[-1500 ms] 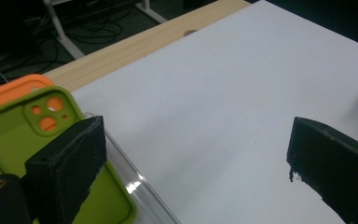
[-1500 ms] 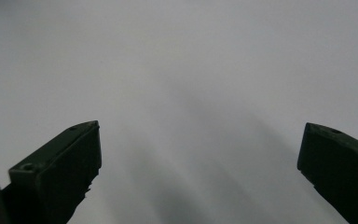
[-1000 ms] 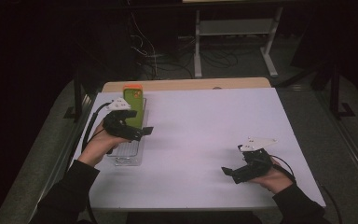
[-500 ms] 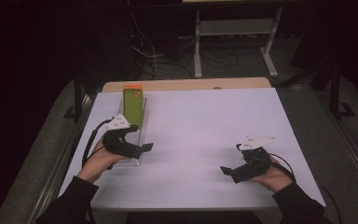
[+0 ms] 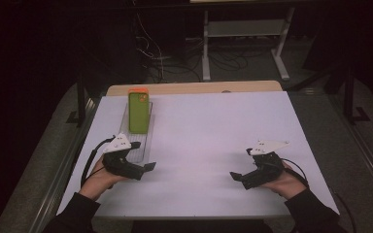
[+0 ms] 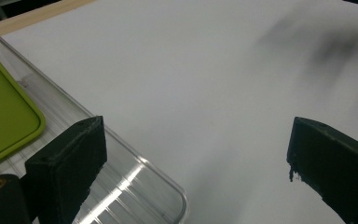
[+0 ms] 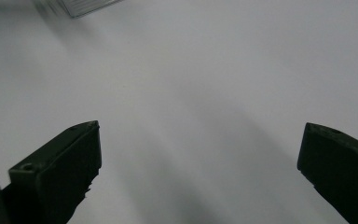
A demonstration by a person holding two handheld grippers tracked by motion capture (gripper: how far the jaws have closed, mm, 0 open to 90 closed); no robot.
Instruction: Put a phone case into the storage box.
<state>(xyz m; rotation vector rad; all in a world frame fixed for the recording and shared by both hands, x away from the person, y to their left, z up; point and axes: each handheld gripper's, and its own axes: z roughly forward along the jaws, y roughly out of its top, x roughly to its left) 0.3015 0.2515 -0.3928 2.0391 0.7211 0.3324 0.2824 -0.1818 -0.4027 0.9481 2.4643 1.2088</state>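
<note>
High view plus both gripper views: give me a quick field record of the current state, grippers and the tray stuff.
left gripper: open, holds nothing, at near end of tray
right gripper: open, holds nothing, over bare table
tray: clear plastic, ribbed, on table's left side
phone case: green with orange top edge, lies in tray's far half
table: white top

I count one counter (image 5: 213, 131), white on top. On it sits one clear tray (image 5: 137, 138), and in that tray lies one green phone (image 5: 139, 112) with an orange edge at its far end. I have two grippers: the left gripper (image 5: 148, 167) and the right gripper (image 5: 235, 175), each with two black jaws, so four jaws in all. Each gripper carries one pale three-cornered plate and one cable. Two hands hold them, one apiece.
</note>
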